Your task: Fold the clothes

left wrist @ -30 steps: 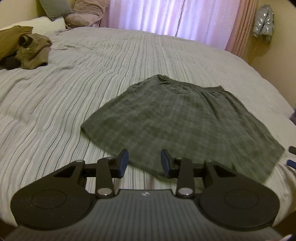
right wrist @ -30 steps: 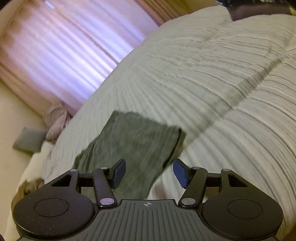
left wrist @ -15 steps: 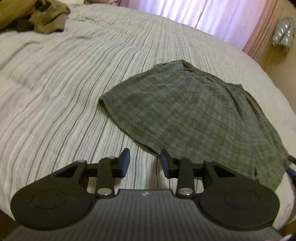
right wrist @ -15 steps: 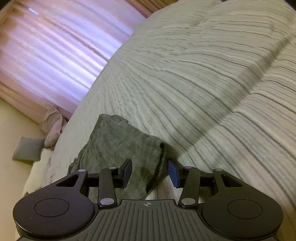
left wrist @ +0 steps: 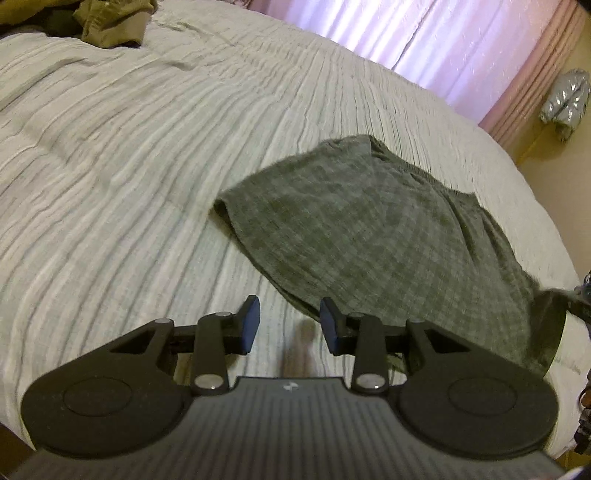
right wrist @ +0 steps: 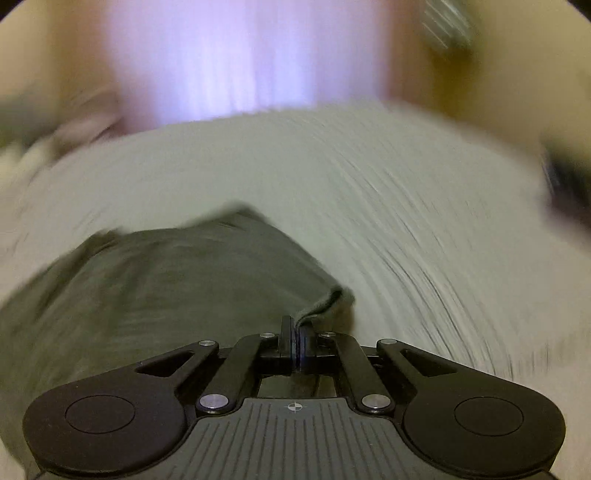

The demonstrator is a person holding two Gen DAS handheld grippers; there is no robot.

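A grey-green checked skirt lies spread on the striped bed cover, its waistband toward the curtains. My left gripper hangs open just above the bed by the skirt's near hem, nothing between its fingers. In the blurred right wrist view the same skirt fills the lower left, and my right gripper is shut on its hem corner, which curls up at the fingertips. At the right edge of the left wrist view, that corner looks lifted beside a dark gripper part.
A heap of olive and dark clothes sits at the far left of the bed. Pink curtains hang behind it, and a silver jacket hangs on the wall at right. The bed edge curves away just below both grippers.
My right gripper swung round to the skirt's hem corner and shut on it. The left gripper moved in lower toward the near hem and stayed open.
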